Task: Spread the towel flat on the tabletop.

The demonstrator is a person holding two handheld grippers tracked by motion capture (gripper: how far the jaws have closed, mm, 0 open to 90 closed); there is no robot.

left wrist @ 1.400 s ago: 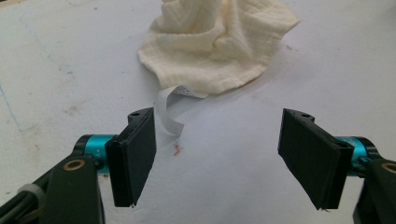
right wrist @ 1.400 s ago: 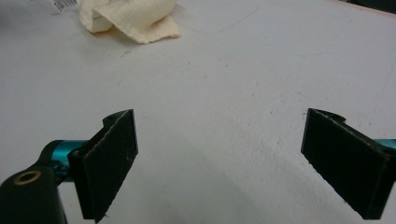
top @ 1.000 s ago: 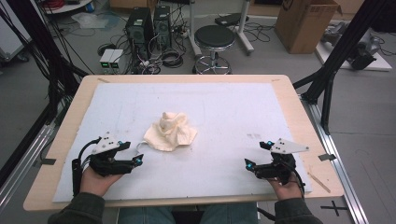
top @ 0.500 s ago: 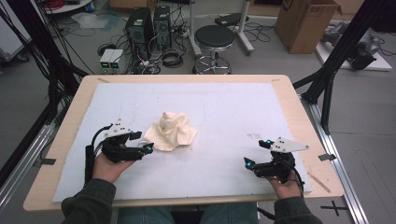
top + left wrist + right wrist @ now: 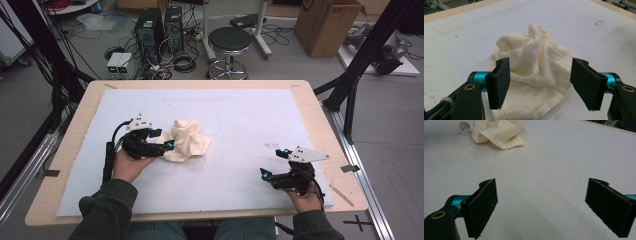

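Right gripper view: cloth top cropped

Dark olive-green sleeves cover both forearms, with blue jeans showing at the table's edge. The black left gripper carries a grey three-cornered plate, teal metal collars behind flat black rubber-faced pads, brass-ringed screw holes and a black trailing cable. The black right gripper matches, with small teal lights.

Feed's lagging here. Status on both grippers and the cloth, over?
Left gripper jaws open, astride the crumpled cloth, no grip. Right gripper open over bare mat, apart from cloth. Nothing in the way.
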